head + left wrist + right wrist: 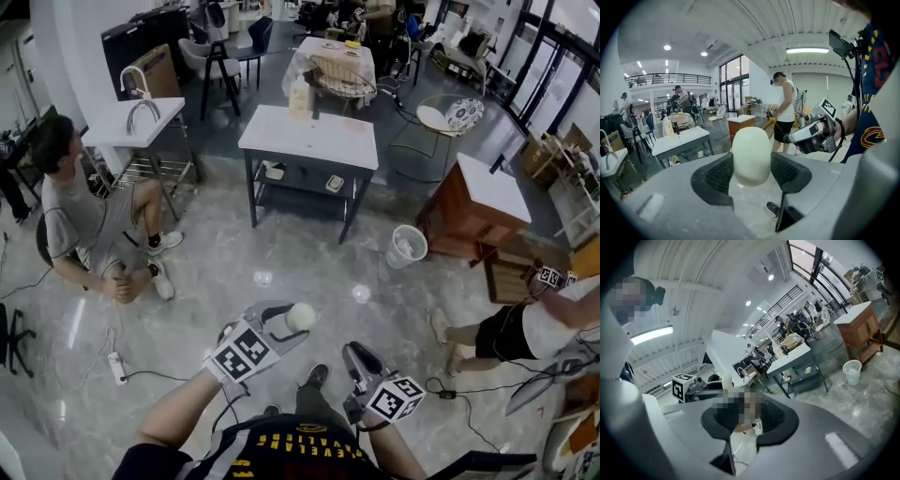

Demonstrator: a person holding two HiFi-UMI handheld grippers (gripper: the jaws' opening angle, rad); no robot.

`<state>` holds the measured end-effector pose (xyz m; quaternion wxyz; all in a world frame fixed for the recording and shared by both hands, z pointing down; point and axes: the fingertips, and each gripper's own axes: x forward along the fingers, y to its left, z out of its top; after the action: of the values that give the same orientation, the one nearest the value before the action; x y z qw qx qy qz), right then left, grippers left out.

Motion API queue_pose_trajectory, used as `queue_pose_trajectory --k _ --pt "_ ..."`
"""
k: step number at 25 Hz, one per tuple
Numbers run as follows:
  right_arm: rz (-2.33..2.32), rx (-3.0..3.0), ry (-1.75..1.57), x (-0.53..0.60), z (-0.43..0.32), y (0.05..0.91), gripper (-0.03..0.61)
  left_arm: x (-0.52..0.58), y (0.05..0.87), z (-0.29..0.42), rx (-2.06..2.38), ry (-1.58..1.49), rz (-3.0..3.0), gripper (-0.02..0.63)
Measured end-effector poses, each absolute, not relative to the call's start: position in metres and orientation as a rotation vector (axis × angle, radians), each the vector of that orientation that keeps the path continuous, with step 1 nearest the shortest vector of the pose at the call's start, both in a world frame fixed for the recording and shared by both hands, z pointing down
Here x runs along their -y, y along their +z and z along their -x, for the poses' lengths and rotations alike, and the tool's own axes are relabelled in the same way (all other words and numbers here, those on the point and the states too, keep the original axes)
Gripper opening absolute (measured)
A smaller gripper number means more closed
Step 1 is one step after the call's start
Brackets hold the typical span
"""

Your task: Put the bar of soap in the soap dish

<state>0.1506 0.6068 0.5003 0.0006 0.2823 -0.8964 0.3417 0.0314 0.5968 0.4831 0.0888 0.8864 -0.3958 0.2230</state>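
A cream oval bar of soap (300,317) is clamped upright between the pads of my left gripper (281,328), which I hold out over the floor; the left gripper view shows the soap (751,157) filling the gap between the jaws. My right gripper (358,356) hovers beside it on the right, jaws apart with nothing between them (745,420). Ahead stands a white table (309,136) with a bottle (300,96) on top. Two small dish-like items (274,172) (335,184) lie on its lower shelf, too small to tell apart.
A person (84,216) sits on the floor at left and another (525,328) at right. A white bin (406,246), a wooden cabinet (478,202) and a sink stand (141,122) surround the table. Cables (117,367) trail across the marble floor.
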Motion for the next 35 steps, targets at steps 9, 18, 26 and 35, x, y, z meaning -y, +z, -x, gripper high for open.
queue_pose_trajectory --k 9,18,26,35 --pt "-0.829 2.843 1.113 -0.497 -0.173 0.496 0.077 -0.498 0.488 -0.038 1.246 0.982 -2.587 0.247" --pt "-0.796 2.855 1.146 -0.406 -0.206 0.494 0.069 -0.421 0.485 -0.060 1.291 1.121 -2.554 0.247" --pt "-0.774 2.853 1.205 -0.372 -0.209 0.500 0.066 -0.387 0.490 -0.062 1.287 1.207 -2.544 0.247" --pt "-0.879 2.790 1.230 -0.331 -0.212 0.515 0.062 -0.334 0.504 -0.048 1.250 1.269 -2.572 0.247"
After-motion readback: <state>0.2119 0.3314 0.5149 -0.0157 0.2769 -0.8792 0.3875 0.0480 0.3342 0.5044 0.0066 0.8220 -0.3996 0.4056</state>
